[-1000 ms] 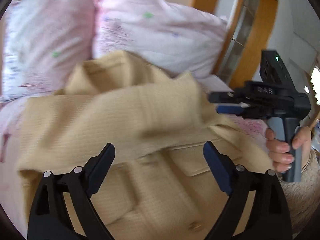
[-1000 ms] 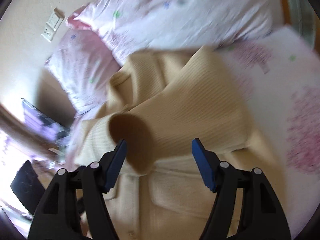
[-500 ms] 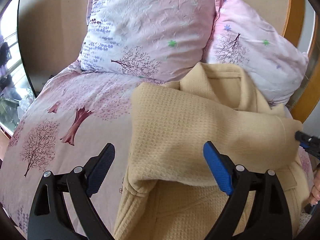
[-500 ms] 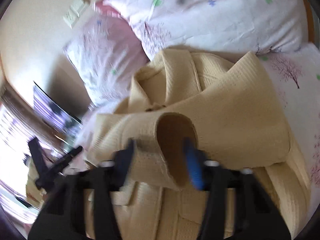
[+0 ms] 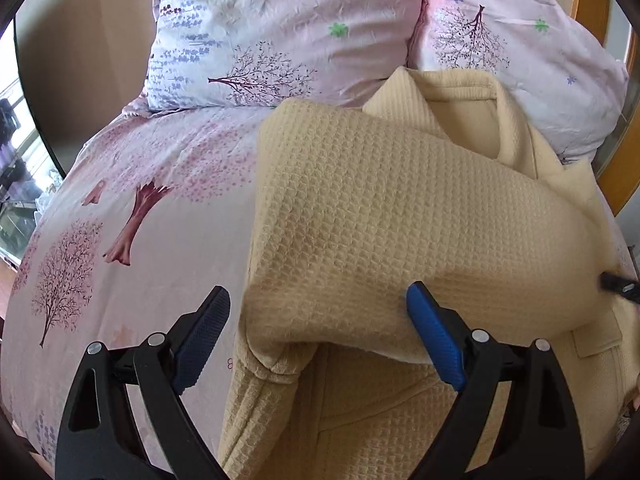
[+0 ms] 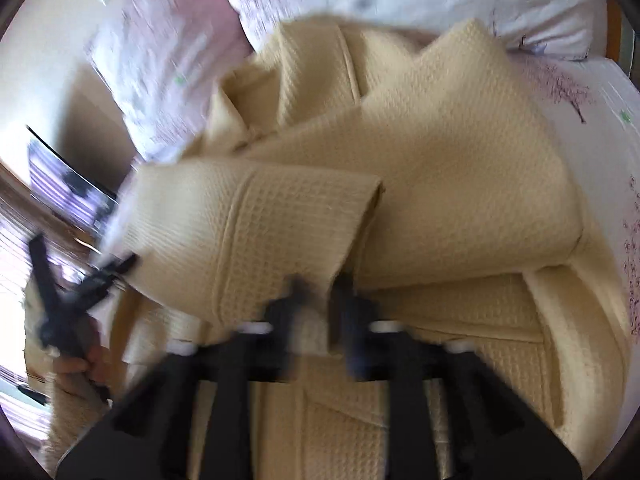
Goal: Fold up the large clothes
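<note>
Bed [image 5: 120, 200]: robe [image 5: 400, 208] lies between wide left jaws; right jaws just opening around cuff [image 6: 280, 232].

No text, label, brand or number can be read: the bedsheet [image 5: 132, 200] and pillows [image 5: 280, 32] bear only printed trees and flowers.

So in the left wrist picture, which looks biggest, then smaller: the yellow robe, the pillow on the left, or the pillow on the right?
1. yellow robe, though it's nearest the camera
2. left pillow
3. right pillow, partly hidden by the robe
</note>
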The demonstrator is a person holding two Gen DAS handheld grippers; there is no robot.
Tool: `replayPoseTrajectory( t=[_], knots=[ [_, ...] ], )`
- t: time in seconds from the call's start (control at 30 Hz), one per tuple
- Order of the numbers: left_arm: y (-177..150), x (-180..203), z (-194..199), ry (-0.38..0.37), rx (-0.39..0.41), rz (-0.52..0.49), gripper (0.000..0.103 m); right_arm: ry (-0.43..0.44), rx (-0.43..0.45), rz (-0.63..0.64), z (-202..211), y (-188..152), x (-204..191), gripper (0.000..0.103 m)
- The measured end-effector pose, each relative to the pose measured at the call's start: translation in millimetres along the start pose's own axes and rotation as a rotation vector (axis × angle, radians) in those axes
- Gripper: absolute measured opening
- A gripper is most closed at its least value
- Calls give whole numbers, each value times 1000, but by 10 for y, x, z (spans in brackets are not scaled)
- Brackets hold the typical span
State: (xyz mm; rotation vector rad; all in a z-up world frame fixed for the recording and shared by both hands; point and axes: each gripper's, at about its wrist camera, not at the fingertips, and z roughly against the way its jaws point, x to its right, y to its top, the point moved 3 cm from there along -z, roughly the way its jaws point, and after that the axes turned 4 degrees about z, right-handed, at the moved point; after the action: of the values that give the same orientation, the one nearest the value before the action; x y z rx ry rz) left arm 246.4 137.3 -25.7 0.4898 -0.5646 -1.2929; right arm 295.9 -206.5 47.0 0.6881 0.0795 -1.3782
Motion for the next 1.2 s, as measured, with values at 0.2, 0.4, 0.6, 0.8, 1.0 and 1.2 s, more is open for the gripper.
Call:
replayPoseTrajectory(
  t=[0.2, 0.4, 0.6, 0.8, 1.0, 1.2],
  knots=[
    [3, -41, -30, -20, -13, 19, 91, 33, -8, -72, -136, 108, 103, 74],
    [-5, -73, -27, -52, -25, 53, 91, 71, 12, -48, -228, 86, -27, 8],
    [9, -29, 89, -52, 4, 28, 91, -106, 92, 98, -177, 217, -248, 8],
    [-24, -6, 95, -66, -11, 21, 91, -220, -35, 88, -485, 73, -95, 32],
    [30, 23, 210, -83, 26, 4, 91, -248, 250, 117, 239, 106, -262, 37],
    [-6, 99, 78, -66, 3, -7, 91, -197, 122, 263, -16, -39, -484, 26]
  ],
)
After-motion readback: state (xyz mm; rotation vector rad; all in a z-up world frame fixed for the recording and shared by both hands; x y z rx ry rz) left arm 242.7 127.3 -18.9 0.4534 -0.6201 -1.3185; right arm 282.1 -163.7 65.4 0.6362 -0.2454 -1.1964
